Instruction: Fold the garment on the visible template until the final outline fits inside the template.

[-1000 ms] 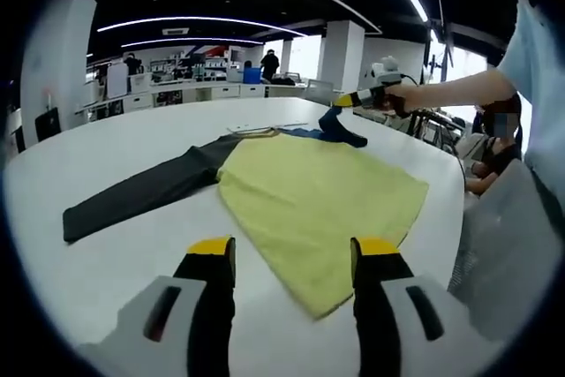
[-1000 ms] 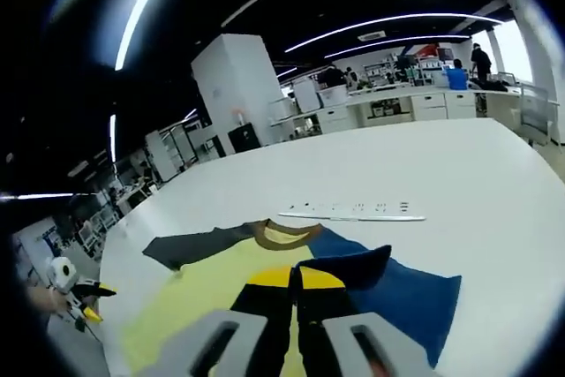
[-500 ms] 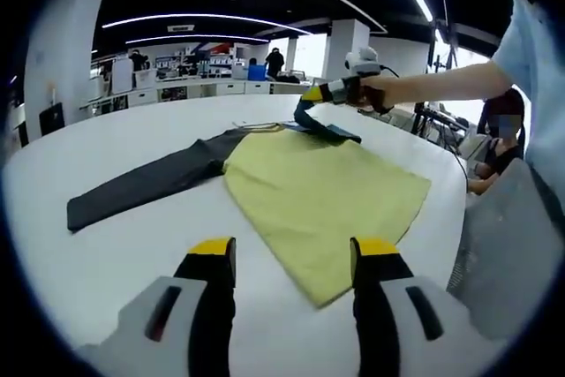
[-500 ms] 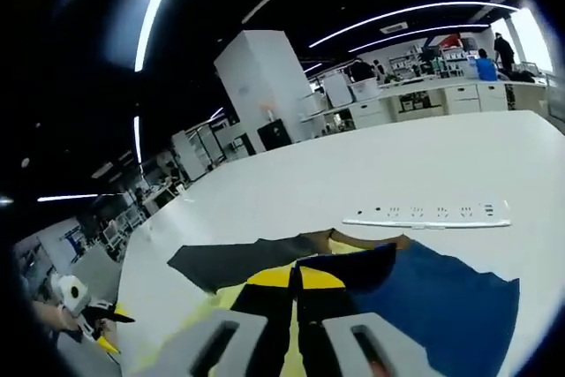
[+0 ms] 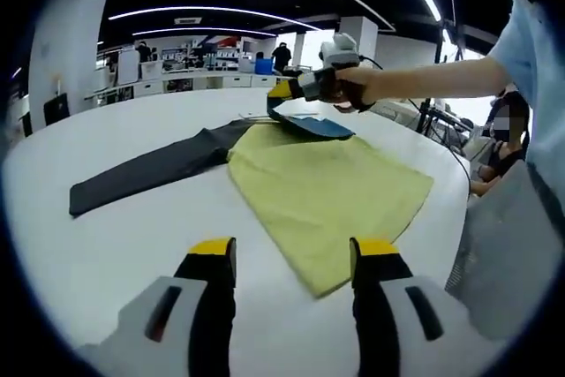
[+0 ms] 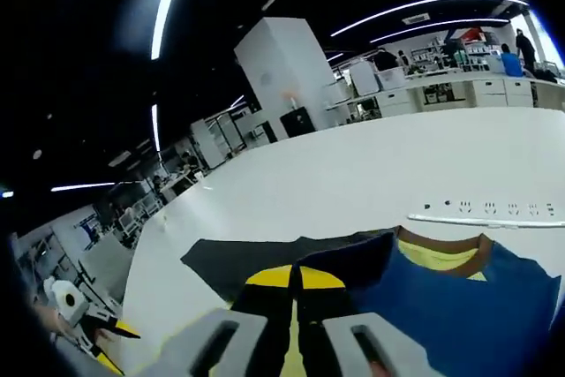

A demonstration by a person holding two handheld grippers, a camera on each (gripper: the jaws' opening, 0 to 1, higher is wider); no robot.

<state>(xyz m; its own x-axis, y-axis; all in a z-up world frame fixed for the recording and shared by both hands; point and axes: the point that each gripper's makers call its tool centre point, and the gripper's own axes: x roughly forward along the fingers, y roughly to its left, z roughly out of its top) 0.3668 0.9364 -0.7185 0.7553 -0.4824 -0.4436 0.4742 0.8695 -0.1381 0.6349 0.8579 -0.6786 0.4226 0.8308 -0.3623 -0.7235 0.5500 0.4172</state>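
Observation:
The garment lies flat on the white table (image 5: 115,245): a yellow body (image 5: 331,187), a dark grey sleeve (image 5: 146,172) stretched out to the left, and a blue sleeve (image 5: 313,125). My right gripper (image 5: 284,92), held by a person's hand, is shut on the blue sleeve's end and holds it lifted above the collar area. In the right gripper view its jaws (image 6: 294,278) pinch the blue sleeve (image 6: 441,311), with the brown collar (image 6: 441,253) and grey sleeve (image 6: 252,258) beyond. My left gripper (image 5: 294,249) hovers open near the yellow hem, holding nothing.
A white power strip (image 6: 485,215) lies on the table past the collar. A seated person (image 5: 499,139) is at the table's right side. My left gripper (image 6: 97,335) appears at the lower left of the right gripper view. Counters and a pillar stand far behind.
My right gripper has carried the blue sleeve end leftward across the yellow body, toward the collar and grey sleeve. My left gripper has stayed open in place.

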